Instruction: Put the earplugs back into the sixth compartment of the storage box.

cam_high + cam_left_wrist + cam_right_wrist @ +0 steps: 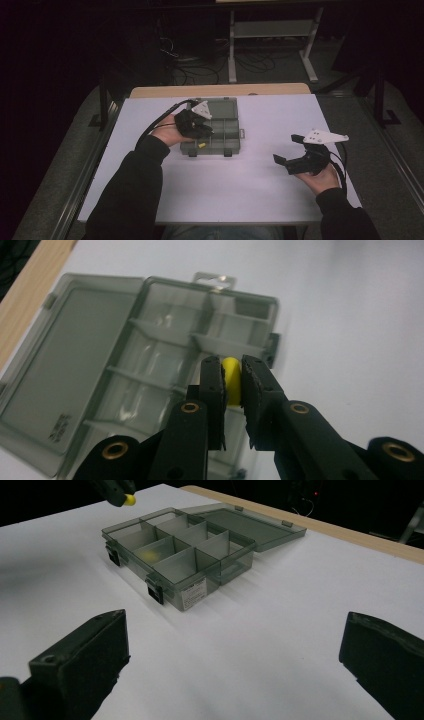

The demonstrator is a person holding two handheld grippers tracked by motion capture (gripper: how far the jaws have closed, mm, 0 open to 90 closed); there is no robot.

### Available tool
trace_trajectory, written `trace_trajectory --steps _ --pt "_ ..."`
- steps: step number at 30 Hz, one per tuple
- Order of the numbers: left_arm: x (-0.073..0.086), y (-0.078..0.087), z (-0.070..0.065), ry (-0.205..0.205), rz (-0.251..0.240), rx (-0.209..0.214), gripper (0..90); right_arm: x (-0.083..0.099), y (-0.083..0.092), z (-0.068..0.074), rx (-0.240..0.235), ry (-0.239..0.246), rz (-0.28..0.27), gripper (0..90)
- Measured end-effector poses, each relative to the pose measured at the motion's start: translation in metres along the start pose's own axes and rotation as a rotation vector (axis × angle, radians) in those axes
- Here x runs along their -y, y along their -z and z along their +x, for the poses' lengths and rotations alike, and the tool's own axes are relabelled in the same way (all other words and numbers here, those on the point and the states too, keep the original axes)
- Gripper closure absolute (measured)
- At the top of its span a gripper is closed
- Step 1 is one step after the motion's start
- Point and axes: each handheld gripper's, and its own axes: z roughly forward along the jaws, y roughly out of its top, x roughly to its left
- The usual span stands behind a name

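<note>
Pinched between the two black fingers of the left gripper is a small yellow piece, rounded and smooth, its top just clearing the fingertips. It hangs over the near edge of the smoky grey compartment box, whose lid lies open flat beside the divided tray. From the high view the left gripper sits over that box. Off to the box's right, the right gripper hovers above the white table, jaws spread wide, holding nothing.
</note>
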Motion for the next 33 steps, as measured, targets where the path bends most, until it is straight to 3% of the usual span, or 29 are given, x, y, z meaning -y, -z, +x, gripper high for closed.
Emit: trace_trajectory --steps 7,13,33 --pt "0.020 -0.011 0.012 0.065 0.010 -0.039 79.7 0.000 0.000 0.000 -0.004 -0.003 0.004 0.0" --pt "0.034 -0.022 0.019 0.114 0.020 -0.040 79.7 0.000 0.000 0.000 0.001 -0.003 0.001 0.0" --pt "0.037 -0.044 0.014 0.108 0.080 -0.014 78.0 0.000 0.000 0.000 -0.001 -0.001 0.002 0.0"
